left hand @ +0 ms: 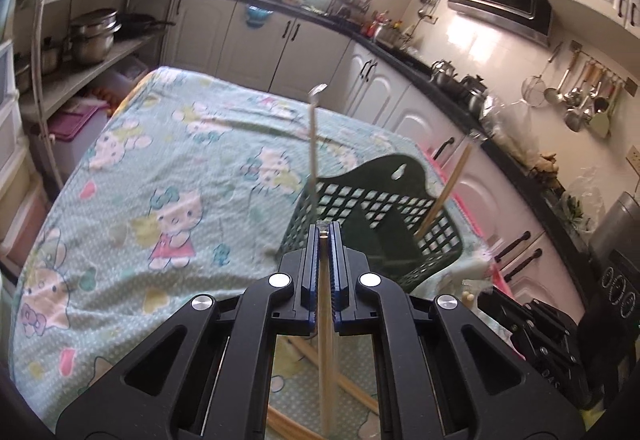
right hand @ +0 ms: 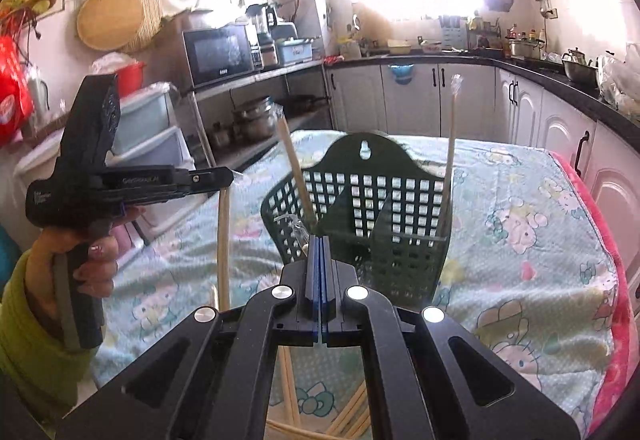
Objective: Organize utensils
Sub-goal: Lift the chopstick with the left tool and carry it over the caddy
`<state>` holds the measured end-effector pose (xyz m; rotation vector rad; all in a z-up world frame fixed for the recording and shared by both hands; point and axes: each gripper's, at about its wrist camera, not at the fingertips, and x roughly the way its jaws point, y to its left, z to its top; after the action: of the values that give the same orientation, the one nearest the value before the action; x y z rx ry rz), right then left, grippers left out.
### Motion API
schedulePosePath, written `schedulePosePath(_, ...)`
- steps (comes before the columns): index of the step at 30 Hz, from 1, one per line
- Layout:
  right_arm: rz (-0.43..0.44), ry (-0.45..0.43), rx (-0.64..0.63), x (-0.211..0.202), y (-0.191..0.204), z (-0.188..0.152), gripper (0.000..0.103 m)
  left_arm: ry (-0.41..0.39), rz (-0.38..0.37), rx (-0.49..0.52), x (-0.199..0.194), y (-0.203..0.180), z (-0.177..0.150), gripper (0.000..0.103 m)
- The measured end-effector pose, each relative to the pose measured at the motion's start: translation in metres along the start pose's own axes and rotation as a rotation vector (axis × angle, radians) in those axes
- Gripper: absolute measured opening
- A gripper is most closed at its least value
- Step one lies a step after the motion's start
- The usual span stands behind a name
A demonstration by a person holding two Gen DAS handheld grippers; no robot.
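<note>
A dark green mesh basket (left hand: 380, 199) (right hand: 372, 207) stands on the cartoon-print cloth, with two chopsticks (left hand: 313, 135) (right hand: 451, 143) upright inside it, their tops wrapped in clear plastic. My left gripper (left hand: 323, 230) (right hand: 229, 173) is shut on a wooden chopstick (left hand: 325, 352) (right hand: 224, 240) that hangs straight down, to the left of the basket. My right gripper (right hand: 319, 238) (left hand: 482, 294) is shut just in front of the basket. Crumpled clear wrap (right hand: 295, 223) sticks out at its tip and a thin chopstick (right hand: 286, 380) hangs below its jaws. More chopsticks (right hand: 354, 414) (left hand: 352, 388) lie loose on the cloth.
A hand in a green sleeve (right hand: 28, 324) holds the left gripper. White cabinets under a black counter (left hand: 400, 51) run behind and to the right of the table. A metal shelf with pots (left hand: 92, 35) stands on the left. A pink towel edge (right hand: 616, 280) borders the cloth on the right.
</note>
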<state>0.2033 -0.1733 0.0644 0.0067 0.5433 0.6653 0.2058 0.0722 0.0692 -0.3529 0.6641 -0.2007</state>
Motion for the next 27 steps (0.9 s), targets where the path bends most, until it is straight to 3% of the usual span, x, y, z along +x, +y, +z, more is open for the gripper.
schedulePosePath(27,0.011,-0.217,0.019,-0.031,-0.016,0.091,0.001,-0.138,-0.083,0.135,-0.03,-0.066,0.075,0.002)
